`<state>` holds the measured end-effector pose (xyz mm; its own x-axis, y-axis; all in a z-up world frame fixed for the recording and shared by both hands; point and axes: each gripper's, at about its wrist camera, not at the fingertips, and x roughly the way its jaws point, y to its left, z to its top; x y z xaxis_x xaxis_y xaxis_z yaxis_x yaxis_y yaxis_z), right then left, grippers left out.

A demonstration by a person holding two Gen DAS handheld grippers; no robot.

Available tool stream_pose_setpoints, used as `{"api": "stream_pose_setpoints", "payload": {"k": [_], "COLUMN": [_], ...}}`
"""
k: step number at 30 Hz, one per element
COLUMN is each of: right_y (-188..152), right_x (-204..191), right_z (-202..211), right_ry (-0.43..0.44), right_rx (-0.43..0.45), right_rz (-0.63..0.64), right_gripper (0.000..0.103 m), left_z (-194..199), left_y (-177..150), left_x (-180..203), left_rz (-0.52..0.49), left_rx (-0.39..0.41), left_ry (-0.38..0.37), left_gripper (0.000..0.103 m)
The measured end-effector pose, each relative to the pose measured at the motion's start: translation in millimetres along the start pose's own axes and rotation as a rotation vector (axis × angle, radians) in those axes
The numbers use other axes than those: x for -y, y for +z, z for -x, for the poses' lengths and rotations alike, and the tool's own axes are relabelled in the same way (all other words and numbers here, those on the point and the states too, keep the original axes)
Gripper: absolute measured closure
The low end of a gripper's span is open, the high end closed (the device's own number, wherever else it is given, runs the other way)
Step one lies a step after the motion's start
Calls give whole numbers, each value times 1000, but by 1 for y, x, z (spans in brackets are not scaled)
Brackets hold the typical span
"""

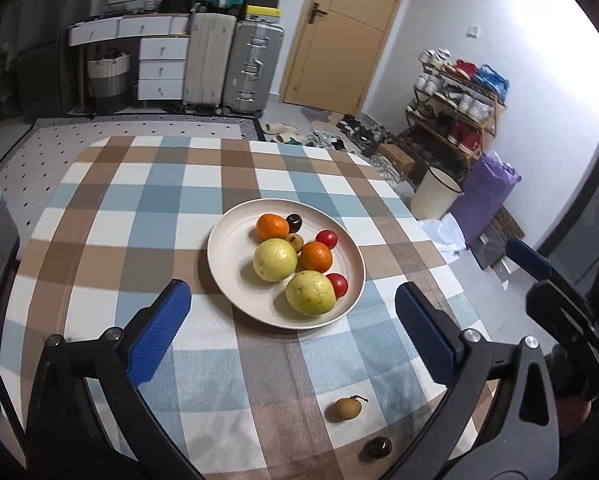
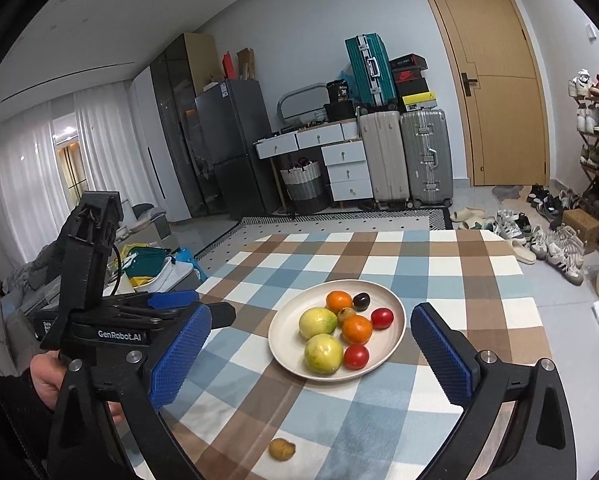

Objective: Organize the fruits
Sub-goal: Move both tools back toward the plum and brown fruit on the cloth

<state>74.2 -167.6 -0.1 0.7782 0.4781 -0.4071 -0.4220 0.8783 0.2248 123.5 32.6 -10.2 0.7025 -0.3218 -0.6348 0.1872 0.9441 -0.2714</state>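
Both grippers, left gripper [image 1: 293, 320] and right gripper [image 2: 311, 350], were spread wide, gripping nothing. Plate [image 1: 227, 256] of fruit sat mid-table on the checked cloth [image 1: 119, 208], well clear of all edges. A small brown fruit [image 1: 342, 410] and a dark fruit [image 1: 379, 447] lay loose close to the near edge.

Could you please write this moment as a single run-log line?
left gripper: open, empty | right gripper: open, empty | plate: holds fruit | small brown fruit, dark round fruit: on tablecloth, outside plate
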Motion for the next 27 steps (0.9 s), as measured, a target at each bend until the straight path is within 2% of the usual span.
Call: {"api": "stream_pose_setpoints", "payload": {"k": [4, 15, 20, 27], "right_y": [-6, -31, -53, -94], "right_x": [-6, -28, -33, -37], "right_z": [7, 20, 22, 20], "right_ry": [-4, -27, -39, -61], "right_rx": [-1, -23, -63, -150], "right_rz": [2, 54, 50, 53], "right_gripper": [1, 1, 1, 1], "left_z": [3, 22, 30, 29], "left_y": [-13, -40, -59, -84], "left_x": [-4, -6, -7, -8], "left_rz": [41, 37, 45, 36], "left_rx": [-1, 44, 71, 50], "left_ry": [19, 106, 132, 138], "left_gripper": [1, 1, 1, 1]}}
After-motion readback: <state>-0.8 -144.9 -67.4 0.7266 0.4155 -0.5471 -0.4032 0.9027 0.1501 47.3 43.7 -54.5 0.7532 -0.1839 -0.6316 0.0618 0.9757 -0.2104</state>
